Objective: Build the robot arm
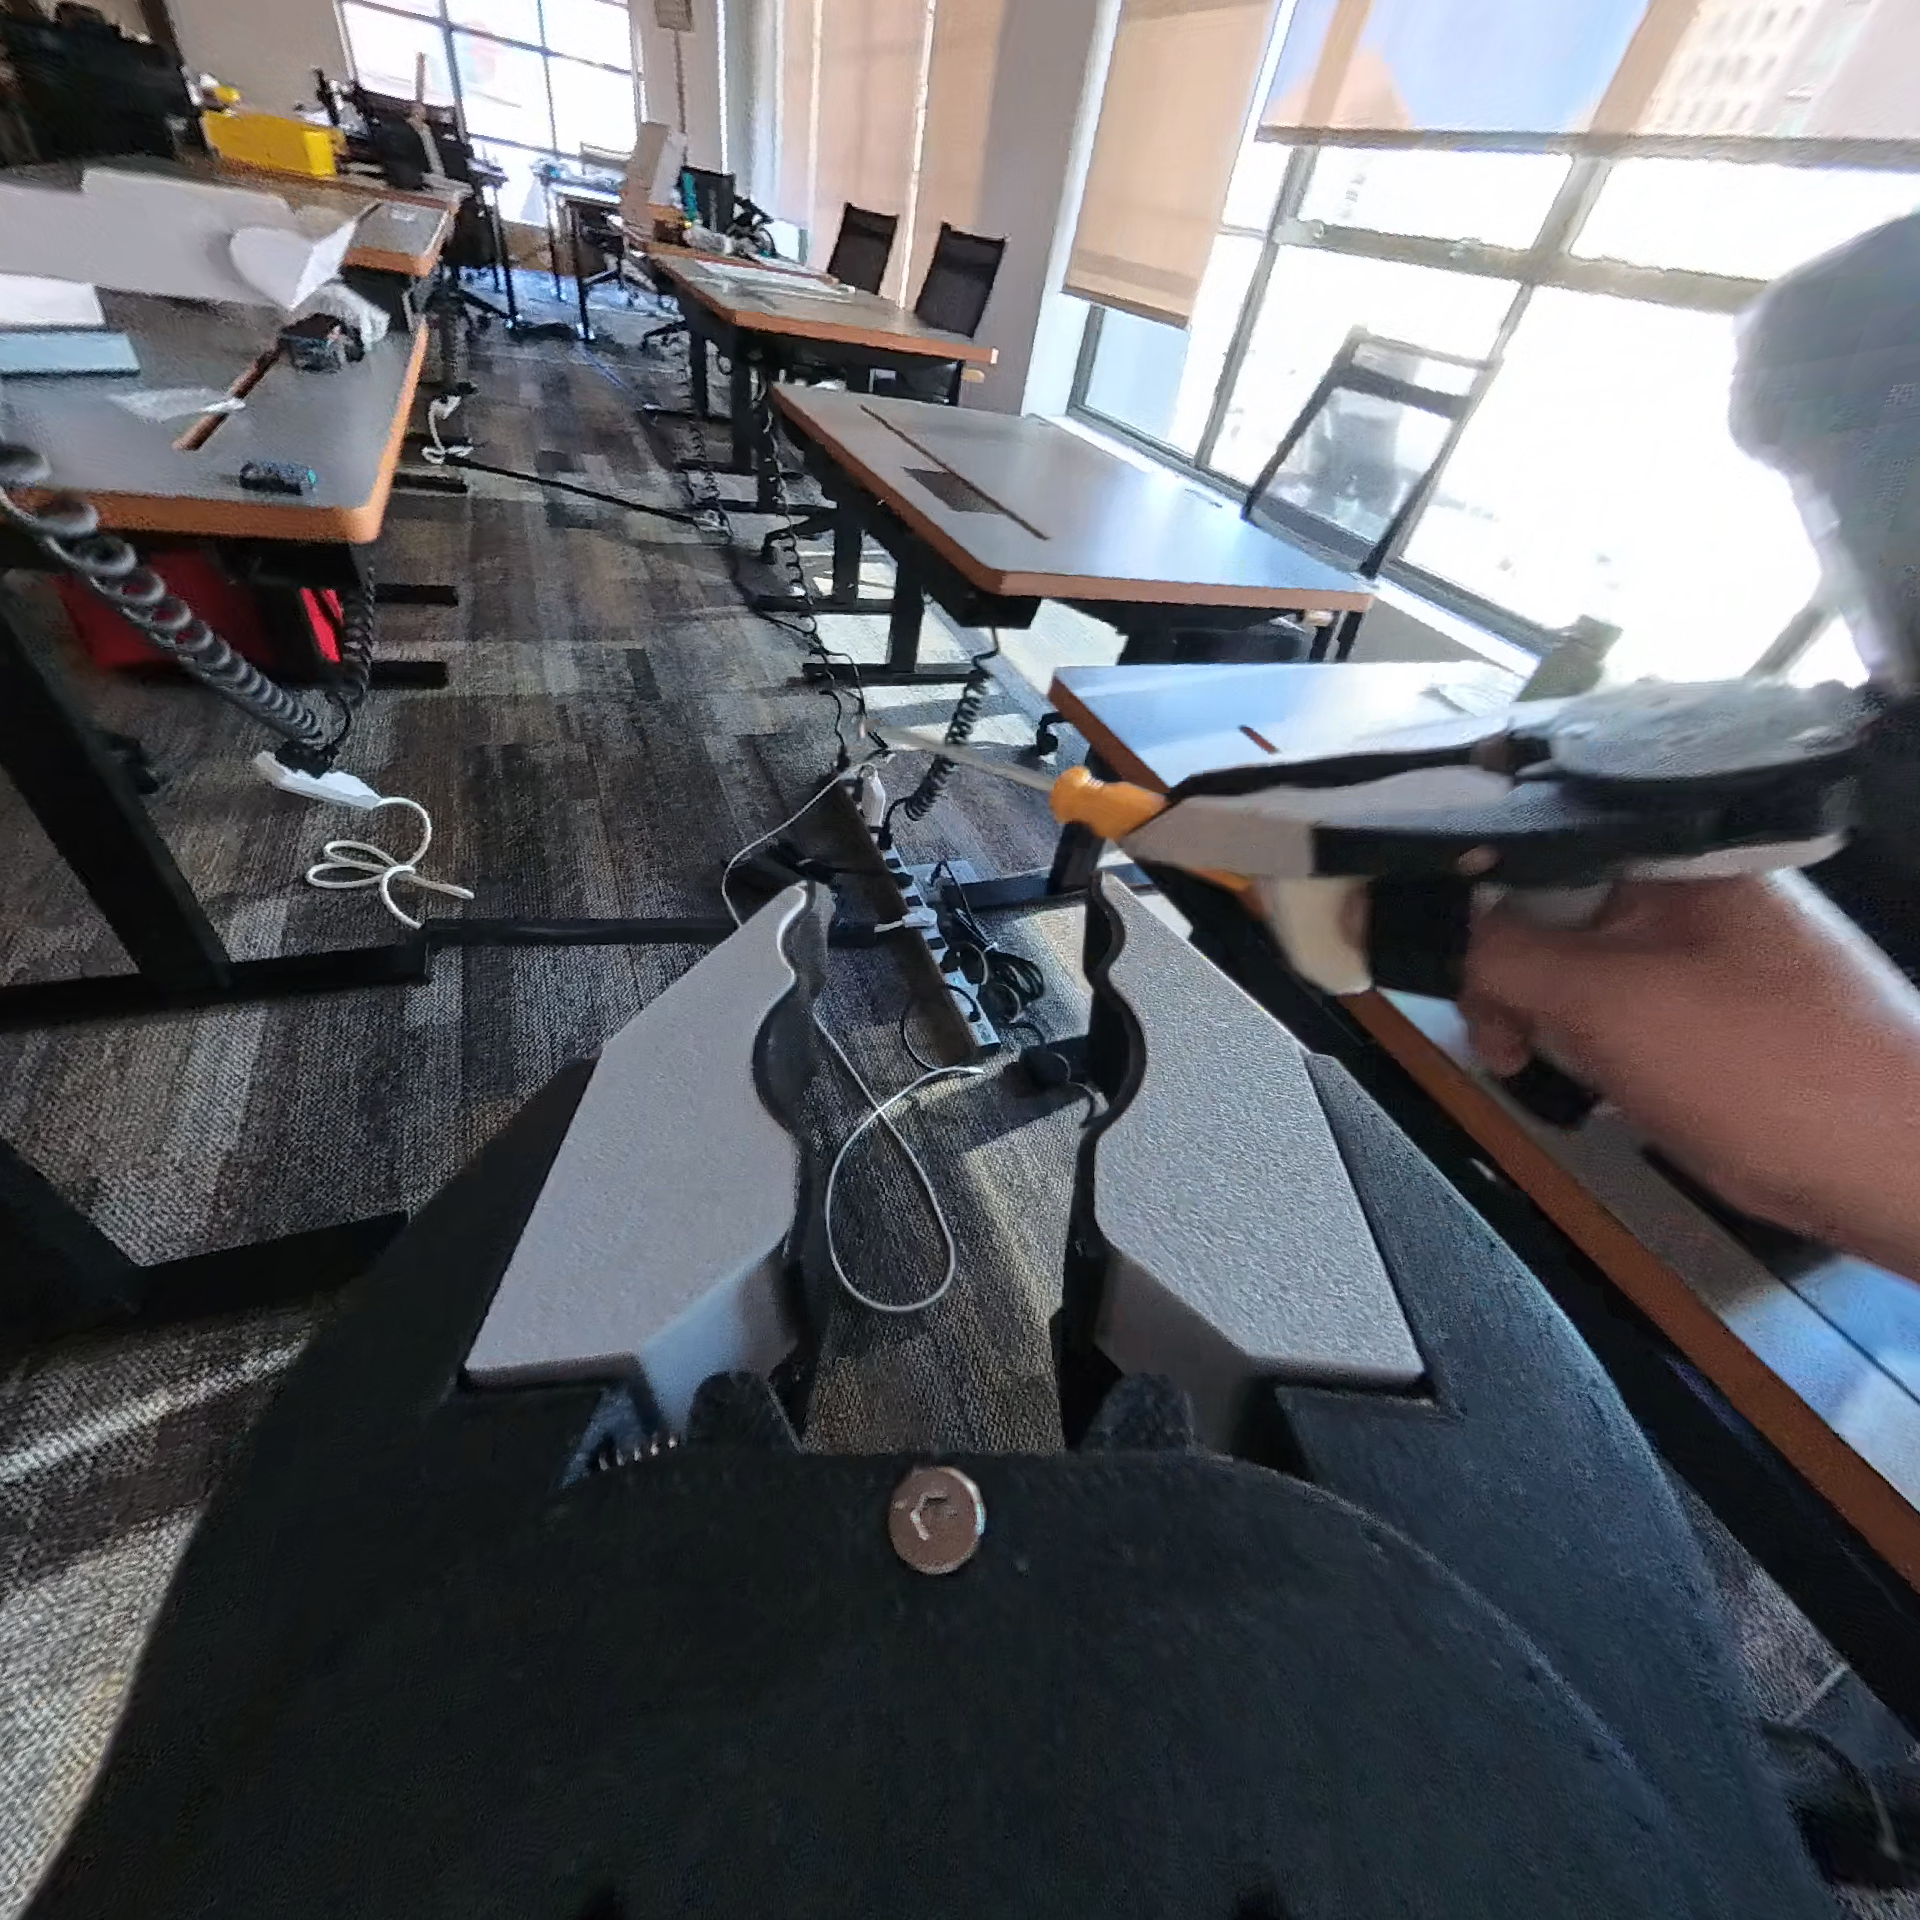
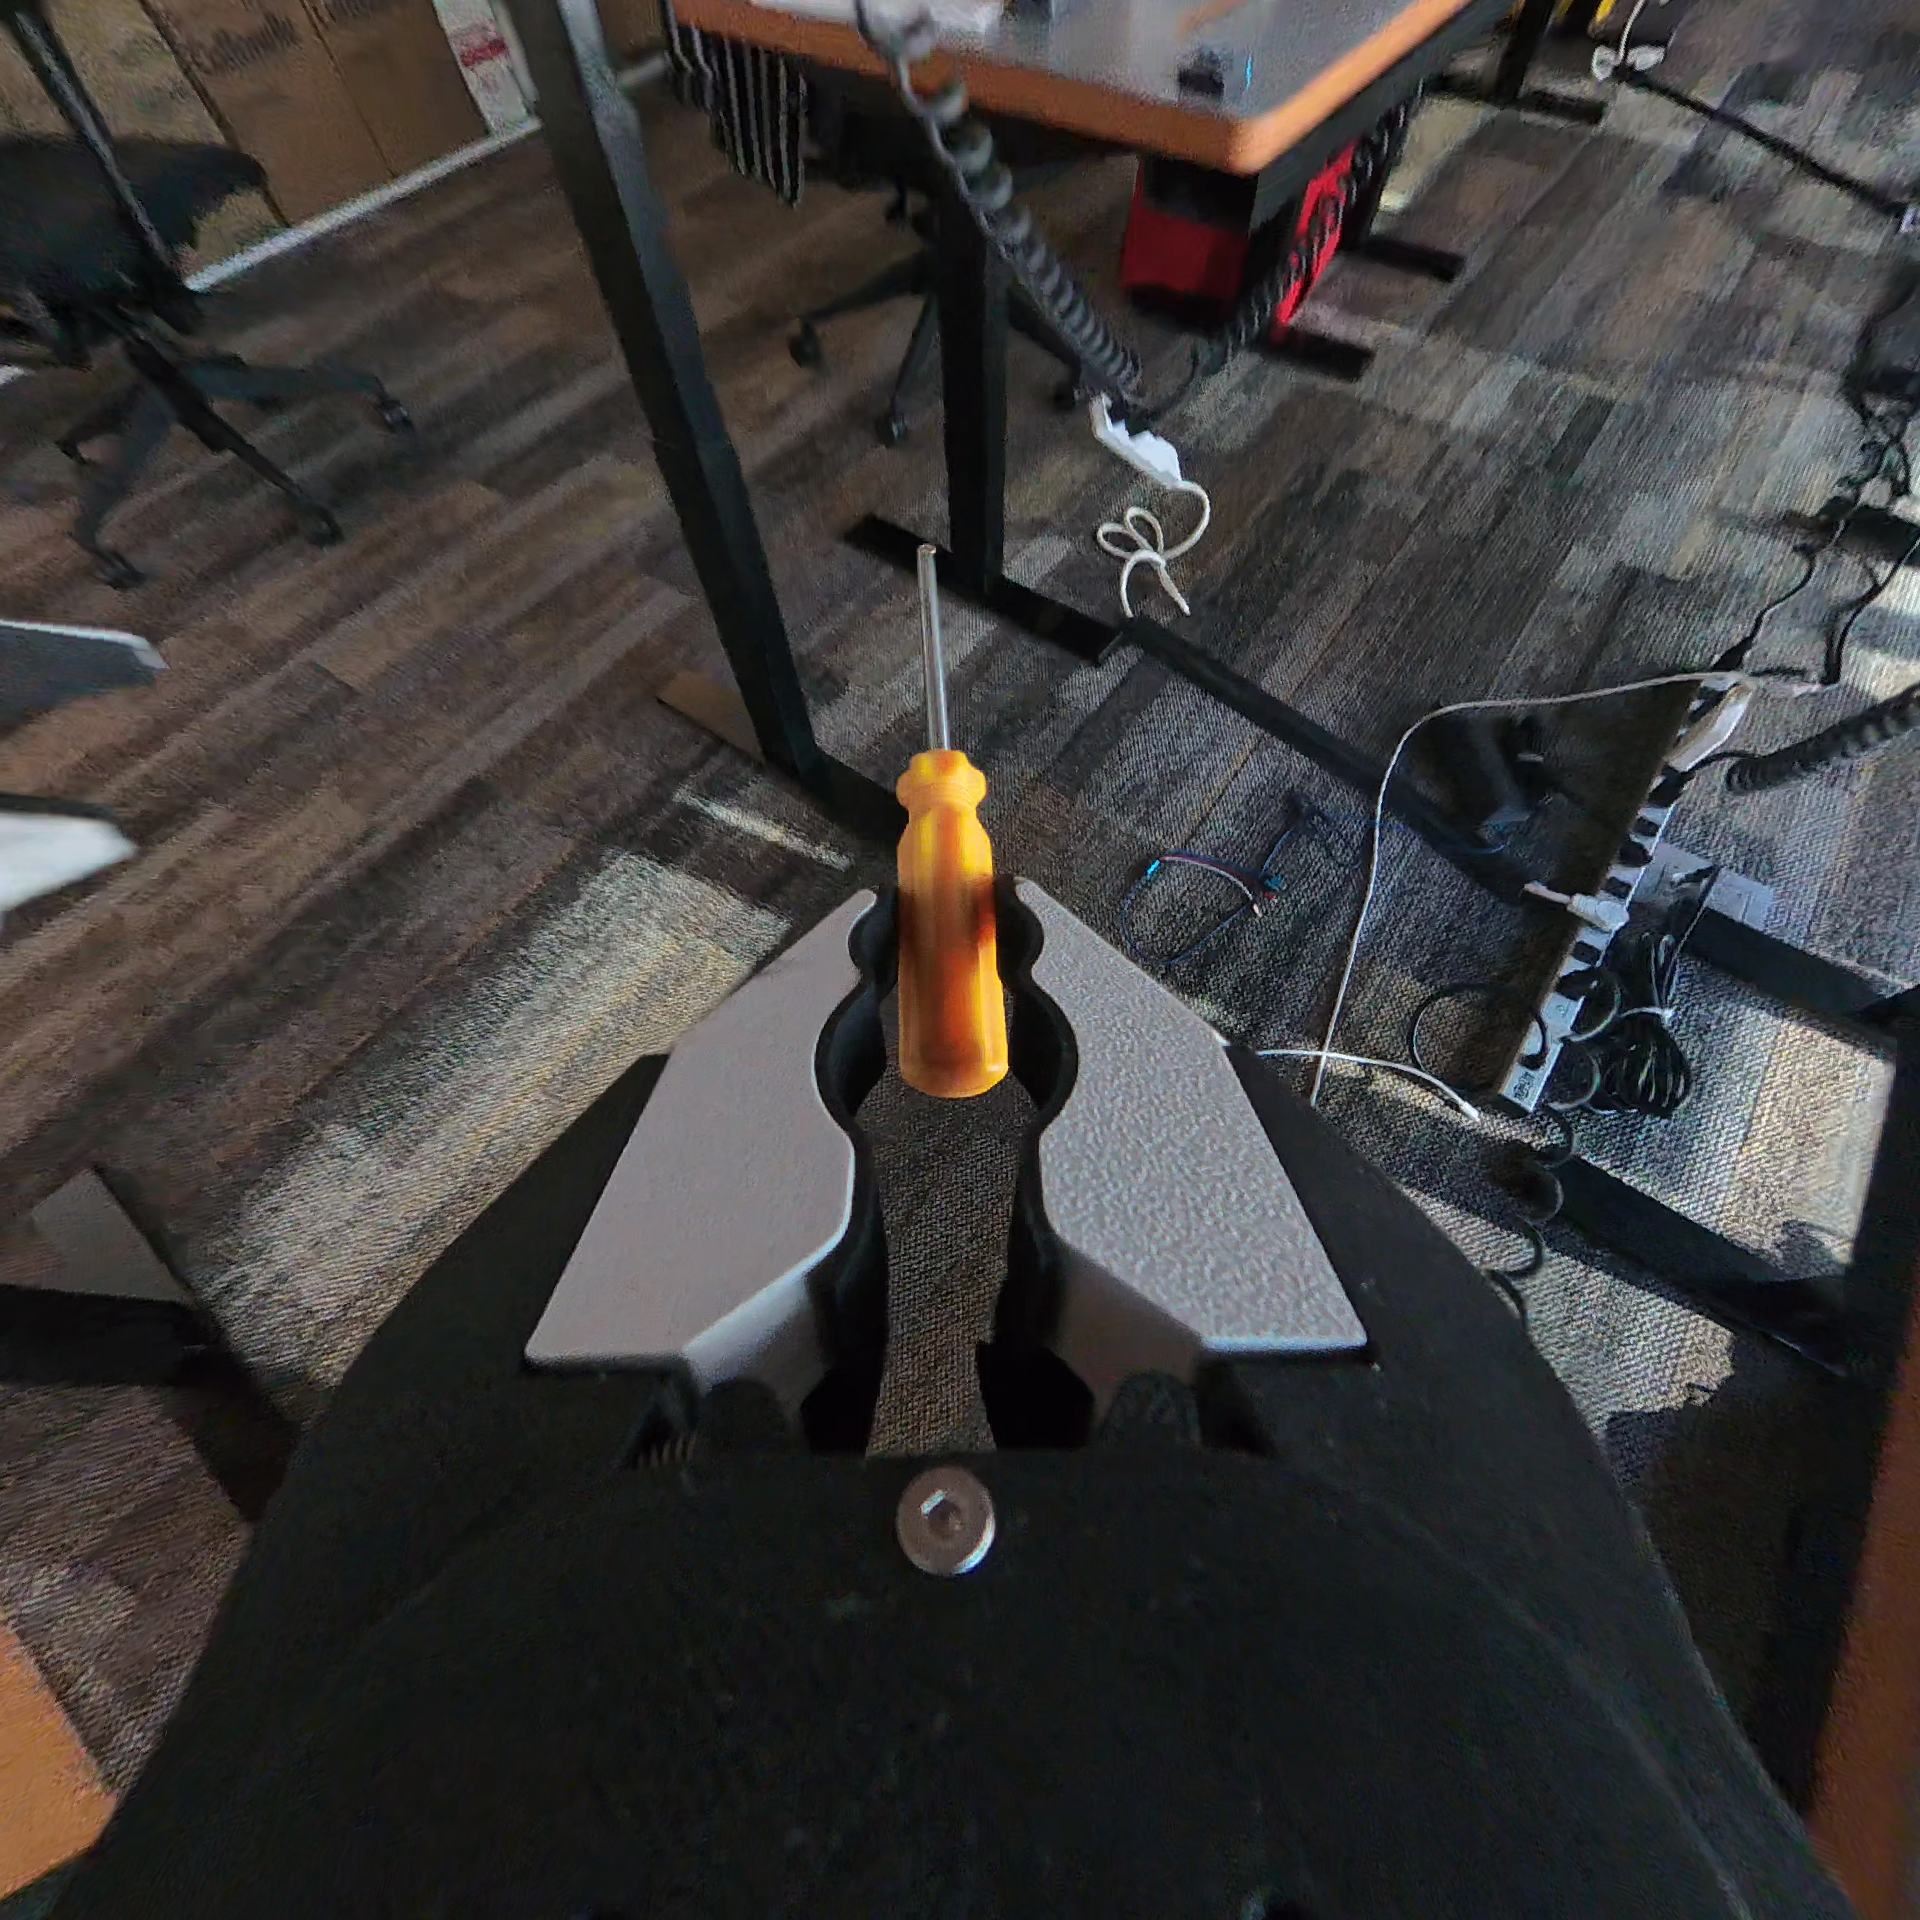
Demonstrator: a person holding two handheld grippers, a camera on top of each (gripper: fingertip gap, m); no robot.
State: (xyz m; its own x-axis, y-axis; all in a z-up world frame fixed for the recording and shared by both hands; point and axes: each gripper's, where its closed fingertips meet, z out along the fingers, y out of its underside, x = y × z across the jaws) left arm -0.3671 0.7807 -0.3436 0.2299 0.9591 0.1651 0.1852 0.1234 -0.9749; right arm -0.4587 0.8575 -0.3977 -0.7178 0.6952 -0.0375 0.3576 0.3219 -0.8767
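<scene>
My right gripper [image 2: 948, 914] is shut on the orange handle of a small screwdriver [image 2: 948, 935]. Its thin metal shaft [image 2: 933, 649] points forward, away from the gripper, over the carpet. In the left wrist view the right gripper [image 1: 1153, 821] comes in from the right, held by a hand [image 1: 1704, 1049], with the screwdriver [image 1: 1101, 802] sticking out to the left. My left gripper [image 1: 951, 914] is open and empty, held in the air above the carpet, just below and left of the screwdriver.
Desks with orange edges stand around: one at right [image 1: 1558, 1164], others behind [image 1: 1091, 520] and at left [image 1: 260, 457]. A power strip with cables [image 1: 951, 956] and a white cable [image 1: 894, 1174] lie on the carpet. Black desk legs [image 2: 675, 416] and an office chair [image 2: 135, 343] stand ahead. The left gripper's tips are roughly 12 cm from the right gripper's.
</scene>
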